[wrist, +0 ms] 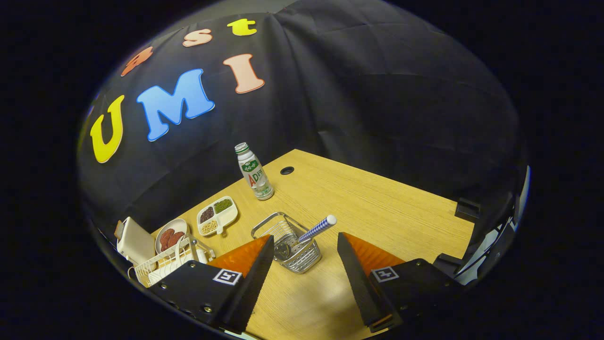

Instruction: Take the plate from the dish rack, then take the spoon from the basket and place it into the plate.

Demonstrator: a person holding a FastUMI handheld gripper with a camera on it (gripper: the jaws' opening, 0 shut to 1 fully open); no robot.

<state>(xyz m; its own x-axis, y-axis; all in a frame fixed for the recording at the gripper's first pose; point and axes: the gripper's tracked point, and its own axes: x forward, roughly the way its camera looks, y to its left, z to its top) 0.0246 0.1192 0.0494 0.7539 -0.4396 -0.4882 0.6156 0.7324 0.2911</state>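
A: Any writing worth noting on the table?

B: The bottle standing near the far edge carries a green and white label with large red and green characters; beyond that the print is too small to tell. Each finger of the gripper has a small square black-and-white marker on its back.

A: How do the fingers stand?

B: Spread wide apart, pinching nothing, bare wood between them.

A: And the spoon?

B: The spoon sits in the perforated metal basket, its blue-and-white striped handle leaning up and out toward the right. The basket lies just ahead of the fingers, between their tips, nearer the left one.

A: The plate?

B: A round plate holding reddish pieces lies off to the left, just beyond the white dish rack, which is partly hidden behind the left finger. A three-part dish of beans lies between that plate and the bottle. A white boxy thing stands left of the rack.
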